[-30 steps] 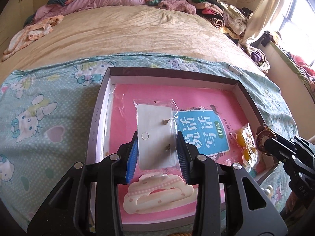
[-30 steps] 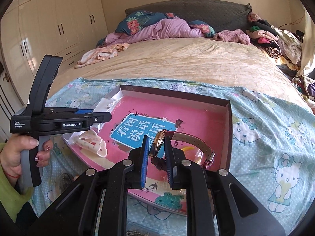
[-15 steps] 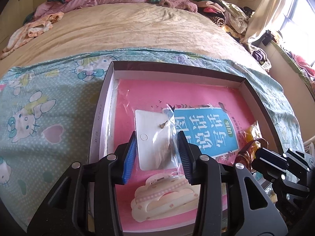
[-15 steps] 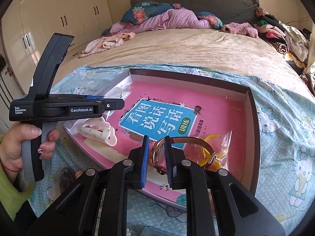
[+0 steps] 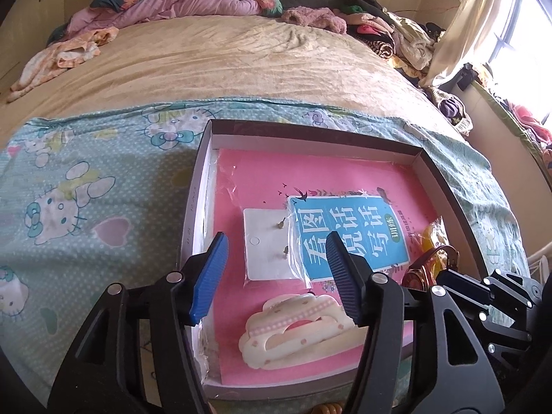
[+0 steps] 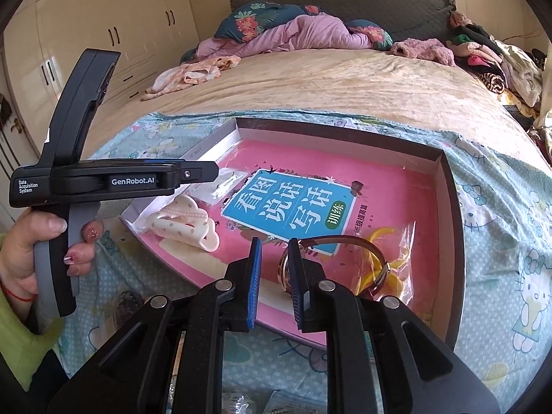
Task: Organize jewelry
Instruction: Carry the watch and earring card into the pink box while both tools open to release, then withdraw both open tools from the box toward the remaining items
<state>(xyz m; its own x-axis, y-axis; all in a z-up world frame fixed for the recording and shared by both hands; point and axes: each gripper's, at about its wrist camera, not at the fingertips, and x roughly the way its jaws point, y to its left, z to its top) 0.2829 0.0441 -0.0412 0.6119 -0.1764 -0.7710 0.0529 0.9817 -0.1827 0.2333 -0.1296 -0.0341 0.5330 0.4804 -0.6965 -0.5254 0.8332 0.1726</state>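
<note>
A shallow box (image 5: 445,186) with a pink book inside lies on the bed. In it lie an earring card in a clear bag (image 5: 270,253), a cream cloud-shaped hair clip (image 5: 296,331) and a yellow item in a bag (image 6: 396,262). My left gripper (image 5: 276,269) is open above the earring card and holds nothing. My right gripper (image 6: 272,269) is slightly open; a brown-strap watch (image 6: 348,245) lies in the box with its gold case just right of the right finger. The box also shows in the right wrist view (image 6: 452,227).
The box sits on a Hello Kitty sheet (image 5: 86,200) over a tan blanket (image 5: 224,58). Clothes pile at the bed's far side (image 5: 379,38). Wardrobes (image 6: 86,34) stand at left. Small bagged items lie near the bed's front edge (image 6: 262,402).
My left gripper let go of the earring card bag, which now lies flat in the box, and opened wide. My right gripper lowered the watch into the box and loosened its hold.
</note>
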